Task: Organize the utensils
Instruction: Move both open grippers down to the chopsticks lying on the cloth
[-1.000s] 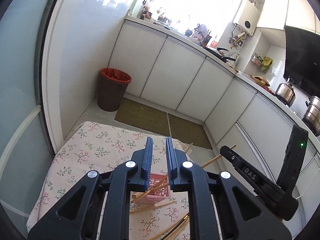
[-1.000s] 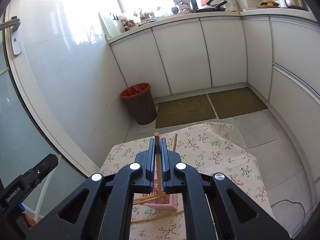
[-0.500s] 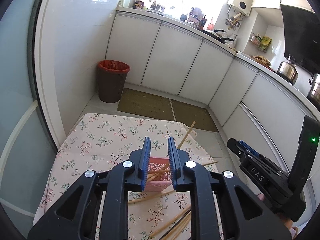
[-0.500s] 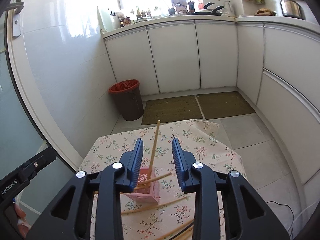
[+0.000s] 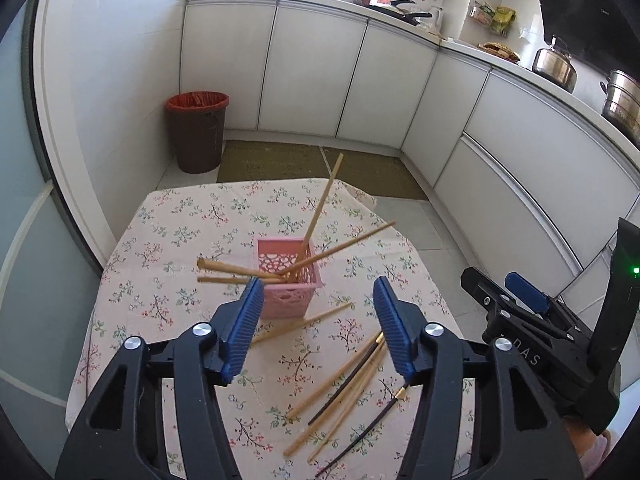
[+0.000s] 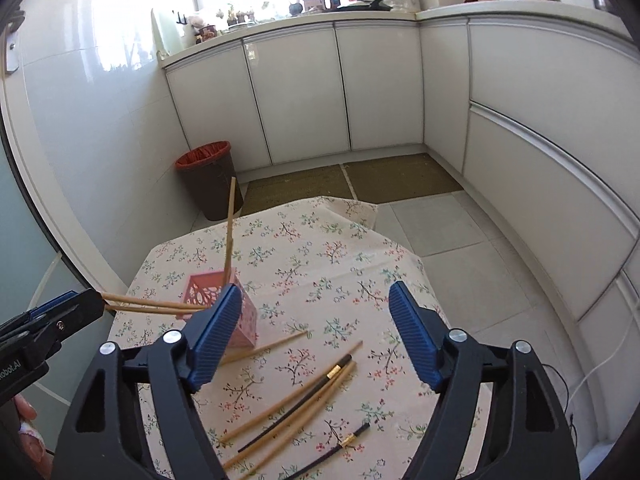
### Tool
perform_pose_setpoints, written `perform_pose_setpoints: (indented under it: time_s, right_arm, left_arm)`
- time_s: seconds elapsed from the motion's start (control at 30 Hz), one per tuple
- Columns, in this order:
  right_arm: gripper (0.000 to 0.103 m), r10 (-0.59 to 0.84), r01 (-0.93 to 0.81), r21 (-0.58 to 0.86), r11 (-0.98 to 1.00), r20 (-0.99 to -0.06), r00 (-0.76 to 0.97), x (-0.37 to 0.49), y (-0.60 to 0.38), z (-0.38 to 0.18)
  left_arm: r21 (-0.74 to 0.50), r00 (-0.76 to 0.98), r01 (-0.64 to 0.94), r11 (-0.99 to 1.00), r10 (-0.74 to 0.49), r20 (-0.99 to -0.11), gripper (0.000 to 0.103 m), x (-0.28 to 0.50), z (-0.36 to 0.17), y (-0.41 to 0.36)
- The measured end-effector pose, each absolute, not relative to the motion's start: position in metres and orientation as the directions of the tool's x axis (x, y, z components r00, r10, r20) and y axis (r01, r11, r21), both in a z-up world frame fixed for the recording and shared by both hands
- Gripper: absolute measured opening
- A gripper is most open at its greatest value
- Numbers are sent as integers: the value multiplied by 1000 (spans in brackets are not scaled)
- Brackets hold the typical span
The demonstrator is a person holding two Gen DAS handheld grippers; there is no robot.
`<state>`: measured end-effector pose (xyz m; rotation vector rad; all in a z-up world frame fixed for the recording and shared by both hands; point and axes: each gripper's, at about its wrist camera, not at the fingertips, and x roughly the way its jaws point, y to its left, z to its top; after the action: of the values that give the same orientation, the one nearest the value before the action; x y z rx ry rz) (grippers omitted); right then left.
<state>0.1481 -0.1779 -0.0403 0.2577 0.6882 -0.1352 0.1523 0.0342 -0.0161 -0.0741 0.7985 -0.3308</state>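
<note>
Pink perforated plastic square holder (image 5: 286,280) stands near the middle of the left wrist view on a table under a floral cloth (image 5: 192,216). Four pale wooden chopsticks (image 5: 320,204) rest in it, leaning out over its rim in different directions.

More loose wooden chopsticks (image 6: 288,408) lie in a fan on the cloth at the lower centre of both views. With them are two thin black chopsticks with gold bands (image 6: 340,446), and one further wooden stick (image 5: 300,322) lies just beside the holder's base.

Both tools are empty. The left gripper (image 5: 316,326) has just been opening and its blue ribbed jaws stand apart with nothing between the pads. The right gripper (image 6: 314,336) has likewise just spread wide, holding nothing.

These sticks look light, stiff and smooth. I judge they would roll or pivot if pinched near a tip. A hold near the middle of the shaft, across its length, seems safest. The holder looks light too and might tip, given how far the sticks lean.

Cloth over the table is soft and may wrinkle under a scraping finger. Beyond it are white kitchen cabinets (image 6: 300,92) across the upper frame, a dark bin with a red liner (image 5: 197,130) at upper left, and olive floor mats (image 6: 352,182).
</note>
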Motion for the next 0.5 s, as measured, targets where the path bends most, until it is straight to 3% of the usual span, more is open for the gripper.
perform_pose_setpoints:
  time_s: [0.13, 0.23, 0.5]
  right_arm:
    - [83, -14, 245, 230, 942, -702, 712, 126, -196, -66]
    - [84, 0, 276, 252, 927, -739, 674, 110, -209, -84]
    - [87, 2, 353, 253, 901, -816, 578, 75, -235, -120]
  left_arm:
    - [-177, 612, 289, 941, -324, -722, 78, 128, -28, 25]
    - [-177, 567, 307, 935, -329, -755, 85, 114, -44, 19]
    - [-196, 355, 342, 919, -319, -879, 90, 106, -107, 18]
